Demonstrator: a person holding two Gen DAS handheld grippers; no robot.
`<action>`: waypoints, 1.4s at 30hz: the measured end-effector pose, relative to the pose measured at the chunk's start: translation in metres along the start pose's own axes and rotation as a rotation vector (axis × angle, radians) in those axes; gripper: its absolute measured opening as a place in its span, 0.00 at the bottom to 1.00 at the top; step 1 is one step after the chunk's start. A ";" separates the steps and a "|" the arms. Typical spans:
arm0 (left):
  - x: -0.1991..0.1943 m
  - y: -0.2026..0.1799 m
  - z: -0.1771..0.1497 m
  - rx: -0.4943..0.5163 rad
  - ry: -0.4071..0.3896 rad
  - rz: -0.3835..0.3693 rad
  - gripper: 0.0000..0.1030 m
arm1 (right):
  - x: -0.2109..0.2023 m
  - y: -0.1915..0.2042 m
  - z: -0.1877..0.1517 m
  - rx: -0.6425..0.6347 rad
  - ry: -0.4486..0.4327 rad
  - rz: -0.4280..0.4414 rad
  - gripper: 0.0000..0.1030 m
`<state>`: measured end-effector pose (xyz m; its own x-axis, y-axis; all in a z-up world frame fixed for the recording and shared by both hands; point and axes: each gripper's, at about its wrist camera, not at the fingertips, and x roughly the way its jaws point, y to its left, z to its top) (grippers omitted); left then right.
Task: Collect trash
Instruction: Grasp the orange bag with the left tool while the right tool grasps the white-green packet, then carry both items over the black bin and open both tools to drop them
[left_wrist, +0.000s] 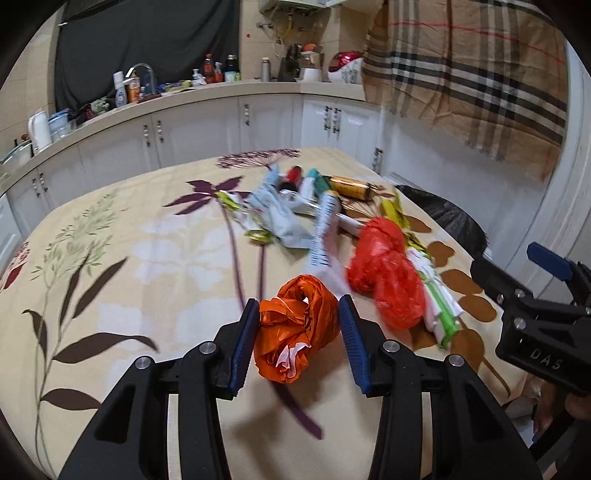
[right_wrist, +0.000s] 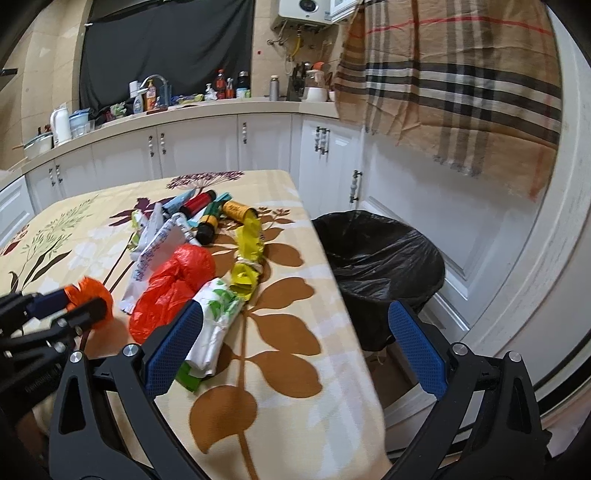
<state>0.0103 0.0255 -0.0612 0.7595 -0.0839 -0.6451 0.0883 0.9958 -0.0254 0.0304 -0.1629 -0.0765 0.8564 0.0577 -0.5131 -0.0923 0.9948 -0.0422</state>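
Observation:
A crumpled orange plastic bag (left_wrist: 295, 332) lies on the floral tablecloth (left_wrist: 129, 258), and my left gripper (left_wrist: 299, 304) is shut on it, a blue pad pressing each side. The right wrist view shows the same grip at far left, on the orange plastic bag (right_wrist: 90, 290). My right gripper (right_wrist: 295, 310) stands wide open over the table's right edge, holding nothing. Just ahead of it lie a red plastic bag (right_wrist: 173, 284) and a white-and-green bag (right_wrist: 214, 325). The right gripper (left_wrist: 513, 264) also shows at the right edge of the left wrist view.
Further back are a yellow wrapper (right_wrist: 247, 254) and a pile of tubes and wrappers (right_wrist: 199, 214). A bin with a black liner (right_wrist: 380, 258) stands on the floor beside the table's right edge. White kitchen cabinets (right_wrist: 199, 144) run behind, and a plaid cloth (right_wrist: 461, 74) hangs at right.

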 end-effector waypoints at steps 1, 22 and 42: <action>-0.001 0.005 0.000 -0.010 -0.003 0.010 0.43 | 0.000 0.002 0.000 -0.004 0.003 0.003 0.89; -0.006 0.076 -0.011 -0.138 -0.001 0.137 0.43 | 0.024 0.043 -0.008 -0.067 0.113 0.108 0.54; -0.009 0.055 0.008 -0.101 -0.036 0.093 0.43 | 0.009 0.022 0.003 -0.033 0.063 0.098 0.29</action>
<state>0.0135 0.0803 -0.0503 0.7844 0.0091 -0.6202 -0.0472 0.9979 -0.0450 0.0374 -0.1400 -0.0789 0.8091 0.1486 -0.5686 -0.1918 0.9813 -0.0165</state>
